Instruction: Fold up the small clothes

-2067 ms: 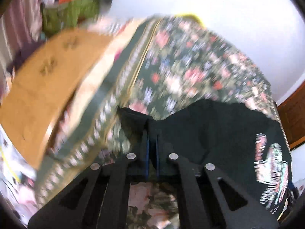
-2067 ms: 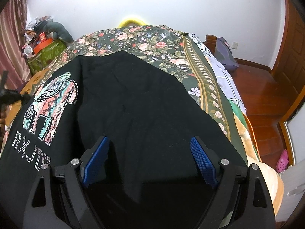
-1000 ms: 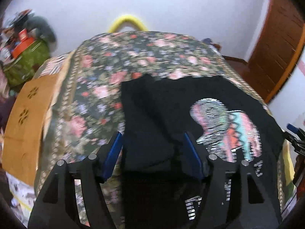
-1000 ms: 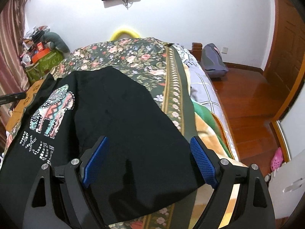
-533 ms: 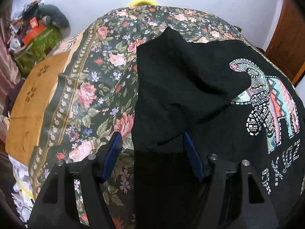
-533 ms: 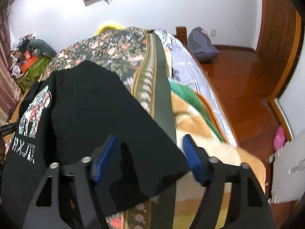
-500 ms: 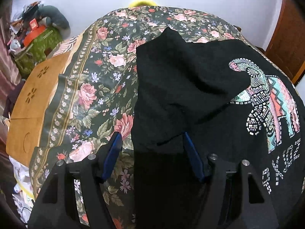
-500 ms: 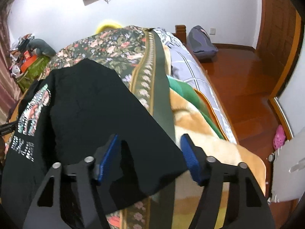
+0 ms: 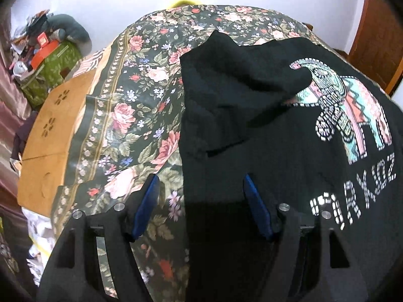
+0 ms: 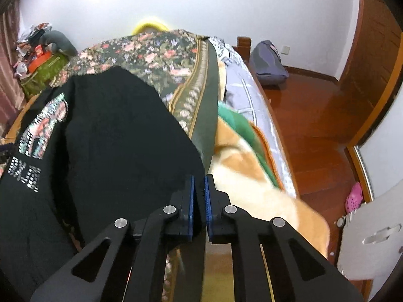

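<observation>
A black T-shirt with a colourful elephant print lies spread on the floral bedspread. Its left sleeve is folded inward over the chest. My left gripper is open, its blue pads straddling the shirt's left edge near the hem. In the right wrist view the same shirt fills the left half. My right gripper is shut on the shirt's right bottom corner, near the bed's right side.
A brown cardboard box and a green box with clutter stand left of the bed. Right of the bed are orange and green blankets, a wooden floor, a grey backpack and a door.
My right gripper has closed from wide open onto the shirt's right corner. My left gripper let go of the folded sleeve earlier and has since settled over the shirt's left edge, open.
</observation>
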{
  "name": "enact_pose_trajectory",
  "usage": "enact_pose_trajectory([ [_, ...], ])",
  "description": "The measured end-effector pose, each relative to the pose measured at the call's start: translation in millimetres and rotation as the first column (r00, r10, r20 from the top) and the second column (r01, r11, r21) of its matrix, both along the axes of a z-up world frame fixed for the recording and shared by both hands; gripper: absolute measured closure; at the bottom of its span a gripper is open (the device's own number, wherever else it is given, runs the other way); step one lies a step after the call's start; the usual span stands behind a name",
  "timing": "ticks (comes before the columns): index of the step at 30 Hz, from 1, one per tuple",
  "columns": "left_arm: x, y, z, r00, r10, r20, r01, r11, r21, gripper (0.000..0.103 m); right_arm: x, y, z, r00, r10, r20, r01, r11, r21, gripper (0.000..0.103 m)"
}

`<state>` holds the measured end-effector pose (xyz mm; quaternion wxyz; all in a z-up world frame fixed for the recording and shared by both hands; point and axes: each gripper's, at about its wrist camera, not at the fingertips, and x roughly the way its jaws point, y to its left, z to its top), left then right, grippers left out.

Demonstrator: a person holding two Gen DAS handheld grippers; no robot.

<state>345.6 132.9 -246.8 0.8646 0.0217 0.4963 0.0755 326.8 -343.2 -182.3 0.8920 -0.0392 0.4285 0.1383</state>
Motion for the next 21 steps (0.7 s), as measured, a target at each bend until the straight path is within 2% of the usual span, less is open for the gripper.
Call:
enact_pose_trajectory([
  [7, -10, -1, -1, 1.0, 0.027, -0.006, -0.027, 1.0, -0.013, 0.035, 13, -13, 38, 0.996, -0.024, 0.084, 0.025, 1.0, -0.005, 0.098],
  [10, -11, -3, 5, 1.0, 0.024, 0.008, -0.024, 1.0, -0.014, 0.035, 22, -7, 53, 0.997, 0.0, 0.083, -0.003, 0.999, 0.04, 0.098],
  [12, -9, -3, 16, 0.999, 0.029, 0.043, -0.029, 1.0, 0.001, 0.035, 27, 3, 66, 0.996, 0.029, 0.089, -0.037, 0.996, 0.081, 0.098],
  [15, 0, 5, 37, 0.993, 0.059, 0.105, -0.058, 0.998, -0.01, 0.035, 33, 29, 97, 0.987, 0.101, 0.125, -0.112, 0.99, 0.084, 0.098],
  [21, 17, 14, 50, 0.984, 0.096, 0.149, -0.089, 0.995, -0.055, 0.035, 48, 93, 130, 0.964, 0.233, 0.126, -0.249, 0.96, 0.132, 0.098],
])
